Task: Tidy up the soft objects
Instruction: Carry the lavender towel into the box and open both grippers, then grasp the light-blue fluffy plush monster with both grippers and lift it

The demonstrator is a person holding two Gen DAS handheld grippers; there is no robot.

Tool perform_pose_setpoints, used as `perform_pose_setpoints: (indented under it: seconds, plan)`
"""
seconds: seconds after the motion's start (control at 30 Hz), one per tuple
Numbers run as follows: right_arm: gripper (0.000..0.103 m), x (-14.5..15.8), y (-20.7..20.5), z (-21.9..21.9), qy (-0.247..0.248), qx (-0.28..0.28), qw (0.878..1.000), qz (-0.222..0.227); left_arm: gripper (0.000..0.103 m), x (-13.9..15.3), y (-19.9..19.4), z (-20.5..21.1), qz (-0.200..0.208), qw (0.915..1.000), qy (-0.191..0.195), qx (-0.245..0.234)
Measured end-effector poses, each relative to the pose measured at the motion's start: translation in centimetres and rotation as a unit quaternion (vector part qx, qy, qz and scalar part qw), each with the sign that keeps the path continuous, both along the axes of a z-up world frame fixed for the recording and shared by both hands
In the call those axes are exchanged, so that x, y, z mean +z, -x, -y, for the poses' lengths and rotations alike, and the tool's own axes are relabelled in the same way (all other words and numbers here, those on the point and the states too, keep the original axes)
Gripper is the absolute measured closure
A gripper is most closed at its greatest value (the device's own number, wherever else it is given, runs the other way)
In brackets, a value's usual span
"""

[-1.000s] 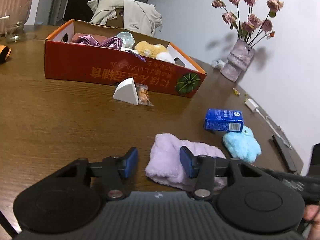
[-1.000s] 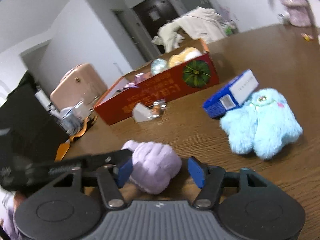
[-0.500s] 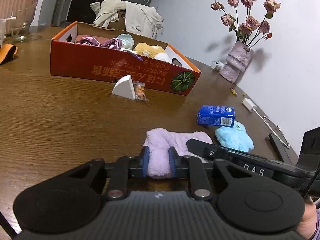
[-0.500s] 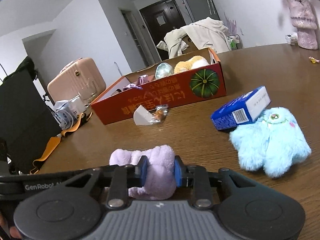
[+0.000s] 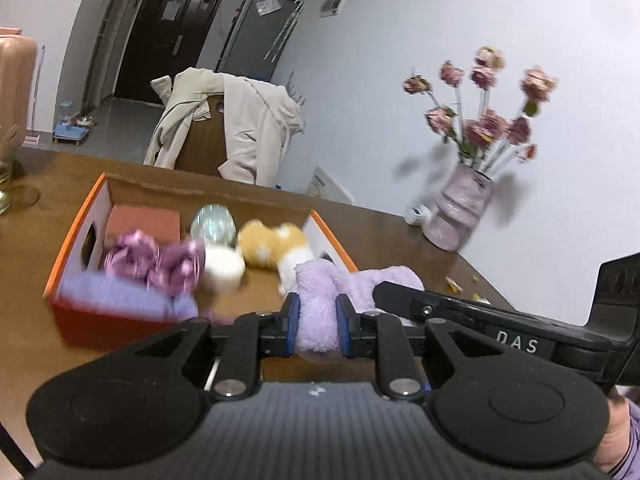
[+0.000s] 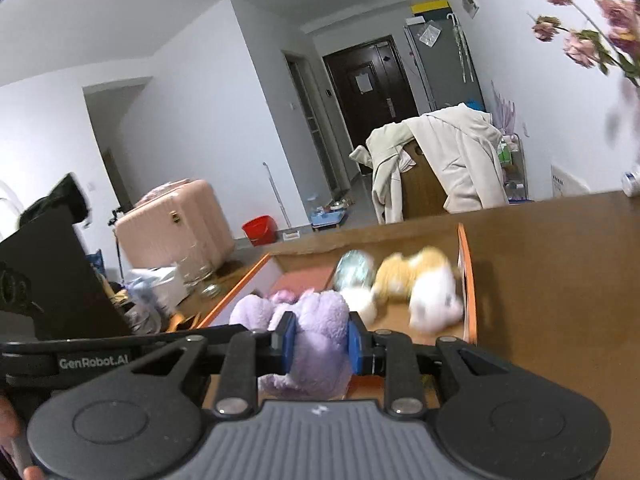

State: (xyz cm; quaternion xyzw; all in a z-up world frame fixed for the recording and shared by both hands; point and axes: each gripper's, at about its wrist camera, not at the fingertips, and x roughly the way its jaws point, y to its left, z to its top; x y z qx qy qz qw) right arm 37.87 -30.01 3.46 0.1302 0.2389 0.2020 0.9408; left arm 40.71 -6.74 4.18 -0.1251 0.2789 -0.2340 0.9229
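From the left wrist view, the left gripper (image 5: 317,326) has its jaws clamped on one end of the lilac plush cloth (image 5: 352,280), carried clear of the bench (image 5: 24,248) at the near rim of the orange box (image 5: 72,236). From the right wrist view, the right gripper (image 6: 321,342) has its jaws clamped on the cloth's other end, over the box interior. Risk: uneven release could let the cloth drape across the rim; the yellow plush toy (image 6: 408,270) already crowds the floor.
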Motion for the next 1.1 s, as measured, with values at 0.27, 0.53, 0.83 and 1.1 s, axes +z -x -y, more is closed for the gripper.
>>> perform_pose_setpoints:
  seconds: [0.27,0.53,0.83,1.1]
  plan:
    - [0.076,-2.4,-11.6,-0.5,0.073,-0.01,0.993,-0.087,0.083,-4.2,-10.4,2.7,-0.077,0.9966,-0.028,0.001]
    - [0.058,-4.4,-11.2,-0.8,0.161,-0.042,0.983,-0.074,0.08,-7.9,-11.2,4.2,-0.106,0.9933,-0.036,-0.029]
    - [0.041,0.5,-5.4,2.3,0.106,-0.055,0.993,-0.009,0.062,-4.2,-5.9,2.4,-0.04,0.9977,-0.053,-0.014]
    - [0.03,2.5,4.8,0.8,0.143,-0.01,0.988,0.052,0.041,-0.9,5.9,-0.6,0.054,0.9899,-0.118,0.058]
